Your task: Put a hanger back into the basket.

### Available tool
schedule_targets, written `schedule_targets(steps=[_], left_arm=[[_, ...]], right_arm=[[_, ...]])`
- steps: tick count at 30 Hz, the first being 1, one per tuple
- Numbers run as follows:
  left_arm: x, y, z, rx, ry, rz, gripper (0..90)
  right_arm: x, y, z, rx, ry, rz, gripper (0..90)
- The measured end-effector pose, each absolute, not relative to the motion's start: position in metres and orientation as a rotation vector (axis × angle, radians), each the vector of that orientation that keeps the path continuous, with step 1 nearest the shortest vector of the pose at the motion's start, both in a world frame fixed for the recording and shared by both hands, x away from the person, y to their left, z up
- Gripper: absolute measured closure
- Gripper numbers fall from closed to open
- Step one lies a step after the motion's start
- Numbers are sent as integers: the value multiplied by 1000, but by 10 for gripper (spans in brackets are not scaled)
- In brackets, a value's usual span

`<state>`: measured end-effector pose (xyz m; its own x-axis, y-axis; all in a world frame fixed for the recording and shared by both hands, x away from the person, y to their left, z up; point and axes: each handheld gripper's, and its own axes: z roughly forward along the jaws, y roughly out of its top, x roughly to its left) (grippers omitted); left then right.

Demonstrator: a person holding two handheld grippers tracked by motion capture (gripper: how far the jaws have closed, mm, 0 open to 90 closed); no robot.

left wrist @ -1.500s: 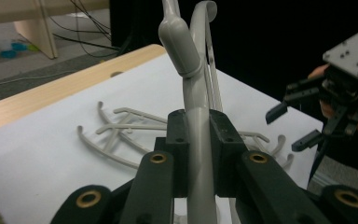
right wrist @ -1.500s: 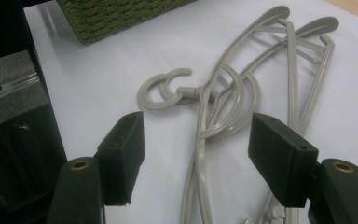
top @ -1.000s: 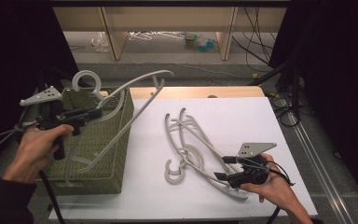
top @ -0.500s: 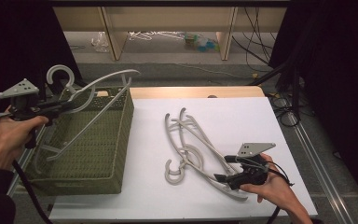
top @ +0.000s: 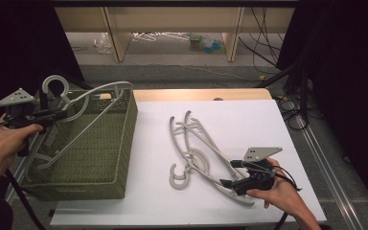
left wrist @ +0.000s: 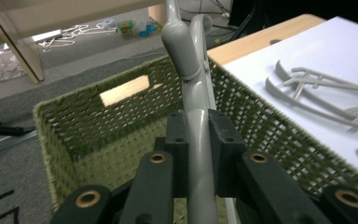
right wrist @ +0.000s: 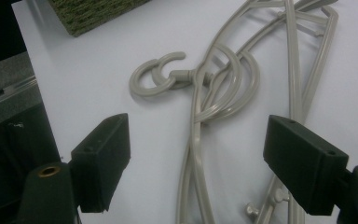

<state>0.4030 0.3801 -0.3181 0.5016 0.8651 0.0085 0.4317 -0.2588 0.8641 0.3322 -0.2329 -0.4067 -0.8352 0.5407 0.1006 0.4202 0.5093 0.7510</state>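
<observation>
A: You work in a dark-curtained room, at a table [top: 268, 124] with a white top and a bare wooden strip along its far edge. What is nearest you?

B: Your right hand [top: 282, 194], low at the right of the high view. Your right hand-held gripper [top: 226, 173] lies close over the white top with its jaws spread wide; they have just been opening. In the right gripper view the two black pads [right wrist: 103, 158] stand well apart, with the arms of the loose hangers [top: 203, 151] running on the table between them, untouched by either pad.

A: And those hangers?

B: A tangle of grey plastic ones lying flat on the white top, hooks toward you and arms fanning away toward the far edge. One open hook [right wrist: 154, 74] lies left of the knot in the right gripper view.

A: Farther left?

B: The green woven basket [top: 124, 143] stands at the left end of the table, its right wall just beside the white top. Your left hand [top: 2, 143] is at its left rim. Your left hand-held gripper [top: 64, 114] is clamped tight on the held hanger [top: 88, 122]: in the left gripper view the pads [left wrist: 223, 140] press the grey neck from both sides.

A: Where does that hanger sit?

B: Above the basket, tilted. Its round hook [top: 55, 86] rises over the far left corner, one arm arches toward the far right corner, and the lower bar slants down into the basket. I cannot tell whether it touches the bottom.

A: Beyond the table?

B: Pale wooden shelf legs [top: 112, 28] on a grey floor, with clutter and cables behind them.
</observation>
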Motion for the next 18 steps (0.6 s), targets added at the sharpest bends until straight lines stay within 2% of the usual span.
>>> schedule_targets(steps=[18], left_arm=[[413,380,-351,1963,1112,621,793]], right_arm=[[332,-233,-408,839,2609,1215,242]])
